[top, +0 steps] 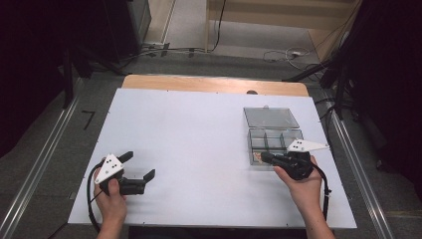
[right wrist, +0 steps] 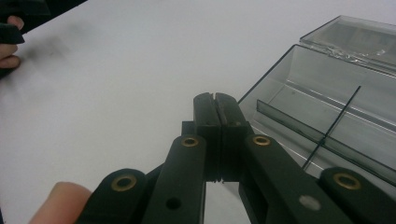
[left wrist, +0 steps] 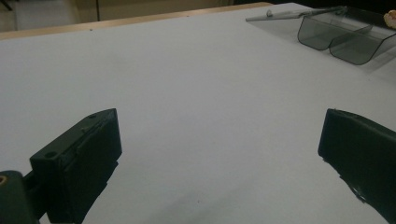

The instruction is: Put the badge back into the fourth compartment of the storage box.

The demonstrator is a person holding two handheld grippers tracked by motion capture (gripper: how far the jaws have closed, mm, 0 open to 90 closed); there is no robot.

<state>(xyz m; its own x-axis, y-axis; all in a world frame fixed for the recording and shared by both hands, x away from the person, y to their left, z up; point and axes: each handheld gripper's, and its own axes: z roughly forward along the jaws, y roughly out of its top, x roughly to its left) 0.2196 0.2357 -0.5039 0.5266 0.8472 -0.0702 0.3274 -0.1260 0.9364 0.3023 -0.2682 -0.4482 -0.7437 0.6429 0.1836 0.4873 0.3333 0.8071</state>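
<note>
Black right tool [top: 263,157]: jaws were shut flat against each other with nothing between them, as the right gripper view [right wrist: 215,100] showed; it was held in the person's right hand at the near right of the counter [top: 199,139].
Black left tool [top: 138,165]: jaws stood wide apart and empty, low over bare counter at the near left; the left gripper view [left wrist: 219,128] showed white surface between them.
Nearer hand: the right one by far; the left tool was well apart from the box, across most of the counter.
Key relation: the box [top: 275,144] lay just ahead and to the right of the right tool's tip, which sat at the box's near left corner, touching it or just short of it; I could not tell which.
Clear grey box: it stood open on the right half of the counter, its longer side running across, thin dividers splitting it into compartments [right wrist: 322,135].
Near left compartment: a small tan thing [top: 256,158] lay there just beside the tool tip, too small to identify.
Next move, as a judgement: the shut jaws would have to part, then go forward and down over the near wall.
Lid [top: 270,117]: it was folded back flat on the counter beyond the box, joined along the far edge.
</note>
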